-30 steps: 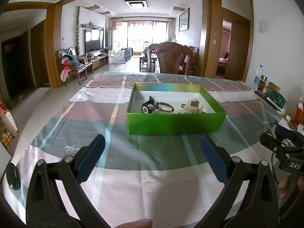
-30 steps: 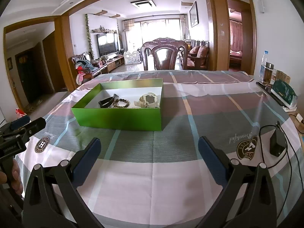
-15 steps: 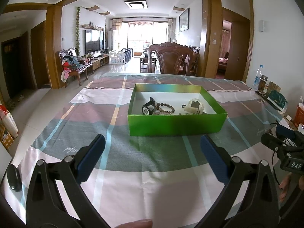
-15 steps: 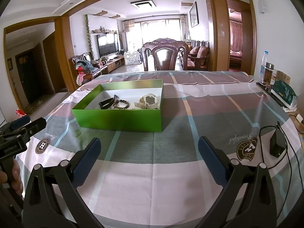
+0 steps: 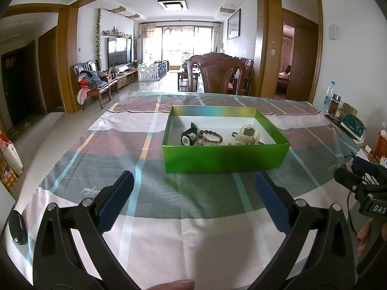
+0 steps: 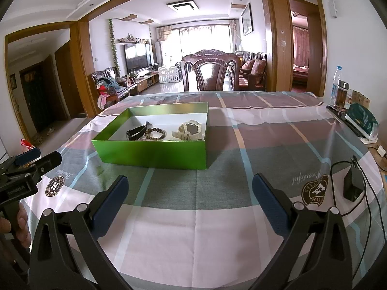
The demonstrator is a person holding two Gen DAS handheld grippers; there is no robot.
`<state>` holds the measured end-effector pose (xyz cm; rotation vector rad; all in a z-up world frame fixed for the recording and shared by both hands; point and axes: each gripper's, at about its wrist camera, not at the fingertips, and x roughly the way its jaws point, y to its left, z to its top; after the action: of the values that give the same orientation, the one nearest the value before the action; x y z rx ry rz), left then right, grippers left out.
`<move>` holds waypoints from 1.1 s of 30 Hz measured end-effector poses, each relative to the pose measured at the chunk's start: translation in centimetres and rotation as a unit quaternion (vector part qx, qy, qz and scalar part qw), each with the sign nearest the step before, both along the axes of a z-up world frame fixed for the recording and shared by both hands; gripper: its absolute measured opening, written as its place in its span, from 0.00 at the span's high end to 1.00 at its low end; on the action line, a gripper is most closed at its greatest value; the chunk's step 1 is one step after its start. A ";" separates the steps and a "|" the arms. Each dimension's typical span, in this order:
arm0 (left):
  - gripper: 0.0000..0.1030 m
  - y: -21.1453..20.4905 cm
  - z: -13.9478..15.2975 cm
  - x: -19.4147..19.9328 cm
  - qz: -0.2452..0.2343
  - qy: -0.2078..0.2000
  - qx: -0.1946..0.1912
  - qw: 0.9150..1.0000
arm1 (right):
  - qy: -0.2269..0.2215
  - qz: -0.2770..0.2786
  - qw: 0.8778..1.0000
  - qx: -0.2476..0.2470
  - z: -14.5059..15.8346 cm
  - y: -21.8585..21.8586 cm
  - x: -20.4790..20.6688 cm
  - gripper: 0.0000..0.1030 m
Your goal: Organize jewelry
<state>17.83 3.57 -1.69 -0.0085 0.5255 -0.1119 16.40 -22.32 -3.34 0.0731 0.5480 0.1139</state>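
A green open box [image 5: 225, 159] [image 6: 154, 154] sits on the checked tablecloth. Inside it lie a black watch [image 5: 188, 137] [image 6: 136, 132], a brown bead bracelet [image 5: 211, 136] [image 6: 156, 134] and a cream watch [image 5: 247, 134] [image 6: 189, 130]. My left gripper [image 5: 193, 195] is open and empty, hovering over the cloth short of the box's near wall. My right gripper [image 6: 189, 197] is also open and empty, lower right of the box. Each view shows the other gripper at its edge, the right gripper [image 5: 362, 188] and the left gripper [image 6: 21, 176], held by a hand.
A black adapter with its cable [image 6: 353, 186] lies on the cloth at right. Bottles [image 6: 339, 94] and a green packet [image 6: 361, 120] stand along the right edge. A black oval object [image 5: 17, 227] lies at the near left. A wooden chair [image 5: 219, 75] stands behind the table.
Both views have crept slightly toward the box; the grippers stay open and the jewelry in the box has not moved.
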 end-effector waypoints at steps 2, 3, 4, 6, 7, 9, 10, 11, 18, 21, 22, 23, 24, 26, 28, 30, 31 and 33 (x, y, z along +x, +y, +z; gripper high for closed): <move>0.04 0.0 0.0 0.0 -0.001 0.000 0.000 1.000 | 0.001 0.000 1.000 -0.001 0.0 0.0 0.1 0.03; 0.04 0.0 0.0 0.1 -0.001 0.000 0.000 1.000 | 0.001 0.001 1.000 -0.001 0.0 0.0 0.0 0.03; 0.04 0.0 0.0 0.1 -0.001 0.001 0.000 1.000 | 0.002 0.001 1.000 0.000 0.0 0.0 0.1 0.03; 0.04 0.0 0.0 0.0 -0.002 0.000 0.000 1.000 | 0.002 0.001 1.000 0.000 0.0 0.0 0.0 0.03; 0.04 0.0 0.0 0.1 -0.001 0.001 0.000 1.000 | 0.002 0.001 1.000 0.000 0.1 0.0 0.0 0.03; 0.04 0.1 -0.1 0.1 -0.001 0.000 -0.001 1.000 | 0.001 0.000 1.000 0.001 0.0 0.0 0.0 0.03; 0.04 0.0 -0.1 0.1 -0.001 0.001 -0.001 1.000 | 0.001 -0.001 1.000 0.001 0.0 0.0 0.1 0.03; 0.04 0.0 -0.1 0.1 -0.001 0.001 0.000 1.000 | 0.001 -0.001 1.000 0.000 0.0 0.1 0.1 0.03; 0.04 0.1 -0.3 0.2 -0.002 0.003 0.001 1.000 | 0.003 0.000 1.000 0.000 -0.3 0.2 0.2 0.03; 0.04 0.1 -0.3 0.2 -0.001 0.002 0.001 1.000 | 0.003 0.000 1.000 0.002 -0.4 0.1 0.2 0.03; 0.04 0.1 -0.3 0.2 -0.002 0.003 0.001 1.000 | 0.002 0.000 1.000 0.001 -0.4 0.2 0.2 0.03; 0.04 0.1 -0.3 0.2 -0.002 0.003 0.001 1.000 | 0.003 -0.001 1.000 0.002 -0.4 0.1 0.2 0.03; 0.04 0.1 -0.3 0.2 -0.002 0.003 0.002 1.000 | 0.003 0.000 1.000 0.002 -0.4 0.1 0.2 0.03; 0.04 0.1 -0.3 0.2 -0.002 0.003 0.002 1.000 | 0.004 0.000 1.000 0.002 -0.4 0.2 0.2 0.03; 0.04 0.1 -0.3 0.3 -0.002 0.004 0.002 1.000 | 0.005 0.001 1.000 0.001 -0.6 0.2 0.3 0.03; 0.04 0.1 -0.5 0.4 -0.003 0.005 0.003 1.000 | 0.005 0.000 1.000 0.002 -0.6 0.2 0.3 0.03; 0.04 0.1 -0.6 0.3 -0.003 0.005 0.003 1.000 | 0.005 0.000 1.000 0.002 -0.6 0.2 0.3 0.03; 0.04 0.1 -0.5 0.4 -0.004 0.006 0.002 1.000 | 0.004 0.000 1.000 0.002 -0.6 0.2 0.3 0.03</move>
<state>18.20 3.70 -2.23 -0.0037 0.5369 -0.1180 16.70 -22.13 -3.98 0.0767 0.5564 0.1148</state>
